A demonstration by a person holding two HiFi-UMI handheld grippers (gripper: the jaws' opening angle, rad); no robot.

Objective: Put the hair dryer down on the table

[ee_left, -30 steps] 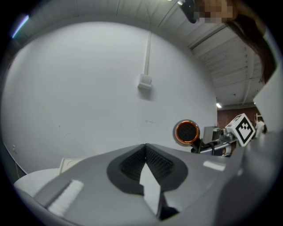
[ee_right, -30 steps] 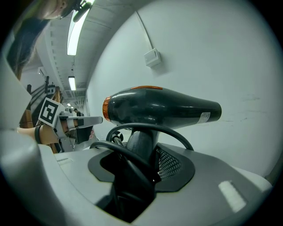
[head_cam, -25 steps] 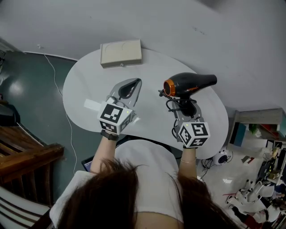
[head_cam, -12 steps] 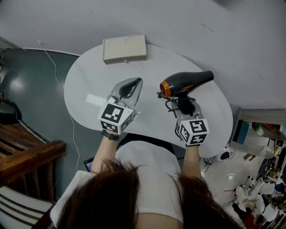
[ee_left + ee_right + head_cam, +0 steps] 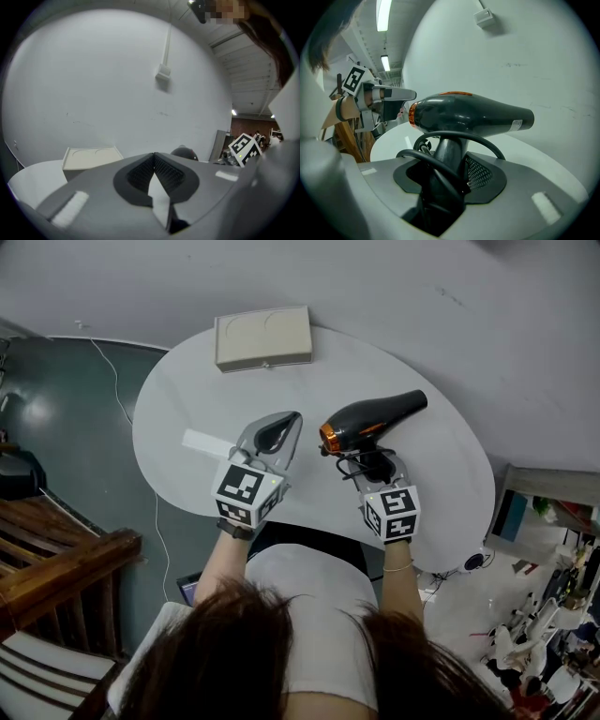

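A person leans over a white table, a gripper in each hand. The left gripper has its jaws closed on nothing, tips meeting in its own view. The right gripper is clamped on the handle of a black dryer, with the coiled cord looped in front of the jaws.

Against a second ago, both grippers sit lower over the table. The dryer has come down and drifted left in the head view, closer to the left gripper. Its orange-ringed end faces that gripper, and its barrel is roughly level above the tabletop, not lying on it.

Beyond, a beige box stays at the far edge by the grey wall.
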